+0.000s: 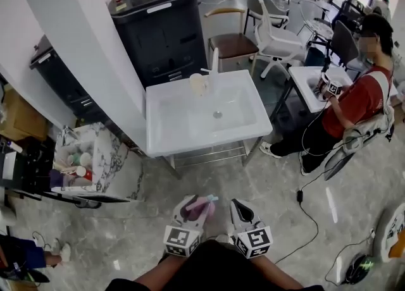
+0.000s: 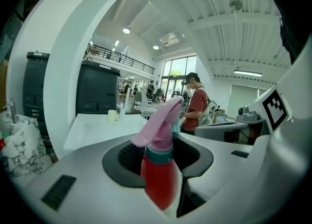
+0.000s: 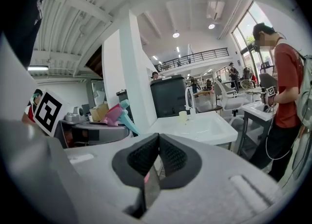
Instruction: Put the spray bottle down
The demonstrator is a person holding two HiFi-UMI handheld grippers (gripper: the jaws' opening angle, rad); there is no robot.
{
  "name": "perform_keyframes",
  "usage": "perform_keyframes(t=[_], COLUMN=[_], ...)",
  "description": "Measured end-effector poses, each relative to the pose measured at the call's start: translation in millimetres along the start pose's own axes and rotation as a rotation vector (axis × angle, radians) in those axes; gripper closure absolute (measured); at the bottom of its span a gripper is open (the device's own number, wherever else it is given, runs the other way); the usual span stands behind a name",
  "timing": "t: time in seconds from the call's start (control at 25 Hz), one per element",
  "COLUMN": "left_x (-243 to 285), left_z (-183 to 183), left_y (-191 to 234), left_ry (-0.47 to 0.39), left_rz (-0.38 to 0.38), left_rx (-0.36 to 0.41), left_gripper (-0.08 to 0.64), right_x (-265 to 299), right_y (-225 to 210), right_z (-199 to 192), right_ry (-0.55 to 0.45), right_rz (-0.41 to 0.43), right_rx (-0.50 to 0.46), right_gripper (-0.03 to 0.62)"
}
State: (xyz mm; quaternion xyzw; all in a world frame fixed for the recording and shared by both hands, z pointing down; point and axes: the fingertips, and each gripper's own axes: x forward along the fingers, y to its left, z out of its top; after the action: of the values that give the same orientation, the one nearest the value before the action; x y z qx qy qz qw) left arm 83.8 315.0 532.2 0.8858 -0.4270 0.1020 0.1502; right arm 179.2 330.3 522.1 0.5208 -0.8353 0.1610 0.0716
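The spray bottle (image 1: 201,205) has a red body, a teal collar and a pink trigger head. My left gripper (image 1: 193,212) is shut on it at the bottom of the head view, above the grey floor. In the left gripper view the spray bottle (image 2: 158,174) stands upright between the black pads (image 2: 127,156), its head pointing right. My right gripper (image 1: 240,212) hangs just right of it, shut and empty. In the right gripper view the right gripper (image 3: 158,142) has its pads touching, and the spray bottle (image 3: 115,114) shows to the left.
Ahead stands a white sink table (image 1: 159,139) with a faucet (image 1: 214,63) and a small cup (image 1: 198,84). A white column (image 1: 82,43) and a marble-patterned rack (image 1: 120,169) of bottles are on the left. On the right sits a person (image 1: 354,103), with a cable (image 1: 310,210) on the floor.
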Motion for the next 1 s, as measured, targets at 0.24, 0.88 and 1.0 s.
perform_keyframes(t=[0.24, 0.88, 1.0], left_x=[41.8, 101.0, 105.0], left_z=[24.9, 105.5, 113.7], left_y=[45.7, 202.9, 228.1], left_ry=[-0.002, -0.052, -0.049], left_rz=[-0.038, -0.032, -0.035], left_rx=[0.001, -0.008, -0.006], left_gripper=[0.393, 0.393, 0.393], right_x=[55.4, 228.6, 253.0], right_y=[-24.9, -6.4, -1.4], right_z=[15.8, 98.4, 110.4], right_ry=[0.019, 0.013, 0.000], right_rz=[-0.057, -0.041, -0.056], right_rx=[0.009, -0.117, -0.106], right_gripper=[0.594, 0.594, 0.594])
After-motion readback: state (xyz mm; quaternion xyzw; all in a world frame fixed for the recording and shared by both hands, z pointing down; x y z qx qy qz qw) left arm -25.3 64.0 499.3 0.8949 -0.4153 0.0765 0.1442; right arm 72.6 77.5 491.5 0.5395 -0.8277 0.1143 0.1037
